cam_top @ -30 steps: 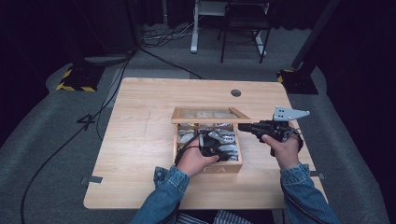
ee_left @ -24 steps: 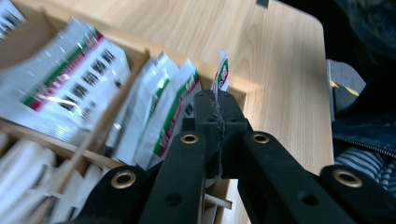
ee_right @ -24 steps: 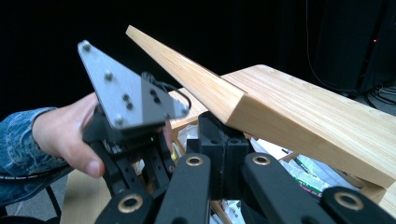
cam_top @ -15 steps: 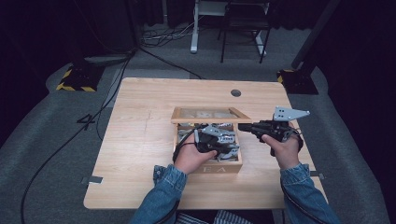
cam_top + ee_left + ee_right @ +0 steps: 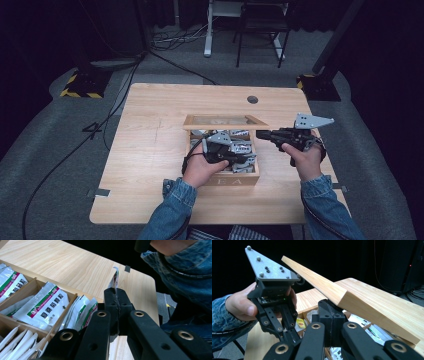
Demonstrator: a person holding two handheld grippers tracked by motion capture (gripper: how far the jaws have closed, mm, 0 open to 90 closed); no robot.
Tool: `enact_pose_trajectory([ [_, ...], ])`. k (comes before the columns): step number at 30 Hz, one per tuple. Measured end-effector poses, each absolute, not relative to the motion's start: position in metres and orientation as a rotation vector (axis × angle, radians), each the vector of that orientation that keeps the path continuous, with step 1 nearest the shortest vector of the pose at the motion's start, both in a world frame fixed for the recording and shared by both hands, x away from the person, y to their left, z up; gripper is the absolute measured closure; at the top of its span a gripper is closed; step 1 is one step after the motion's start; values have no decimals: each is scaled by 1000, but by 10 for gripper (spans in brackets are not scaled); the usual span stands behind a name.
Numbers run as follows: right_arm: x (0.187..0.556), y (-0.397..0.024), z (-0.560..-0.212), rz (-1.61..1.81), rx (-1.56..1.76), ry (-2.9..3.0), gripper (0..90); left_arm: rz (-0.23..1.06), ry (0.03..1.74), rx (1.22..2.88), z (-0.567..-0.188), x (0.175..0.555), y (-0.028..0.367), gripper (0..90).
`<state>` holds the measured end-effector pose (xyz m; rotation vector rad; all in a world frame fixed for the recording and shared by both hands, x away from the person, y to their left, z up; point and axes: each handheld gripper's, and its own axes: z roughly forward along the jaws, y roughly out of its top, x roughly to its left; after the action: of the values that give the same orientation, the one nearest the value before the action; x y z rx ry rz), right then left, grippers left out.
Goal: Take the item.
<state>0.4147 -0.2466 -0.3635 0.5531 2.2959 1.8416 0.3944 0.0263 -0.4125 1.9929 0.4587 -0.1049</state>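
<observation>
- the left gripper (image 5: 117,296) is pinching a sachet (image 5: 115,280) between closed jaws, over the wooden box (image 5: 235,178).
- the right gripper (image 5: 331,307) is closed, propping the box lid (image 5: 352,298) up.

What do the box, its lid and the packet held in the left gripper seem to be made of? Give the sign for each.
Box: pale wood, unvarnished by its look; grain shows on its dividers.
Lid: the same light wood, with grain lines and a matte face.
Packet: probably foil or plastic film; glossy, thin, printed like the sachets in the box.
Left gripper: matte black, likely plastic.
</observation>
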Motion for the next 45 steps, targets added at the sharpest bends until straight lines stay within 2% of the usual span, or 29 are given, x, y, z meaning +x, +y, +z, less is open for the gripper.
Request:
enact_pose_trajectory([
  [26, 423, -246, -358, 1874, 547, 2270, 900, -17, 488, 1884, -384, 371, 76, 898],
  [37, 421, -245, -361, 1863, 553, 2280, 900, 73, 501, 1890, -369, 345, 127, 898],
  [45, 419, -243, -362, 1846, 557, 2285, 900, 107, 561, 1895, -370, 343, 158, 897],
])
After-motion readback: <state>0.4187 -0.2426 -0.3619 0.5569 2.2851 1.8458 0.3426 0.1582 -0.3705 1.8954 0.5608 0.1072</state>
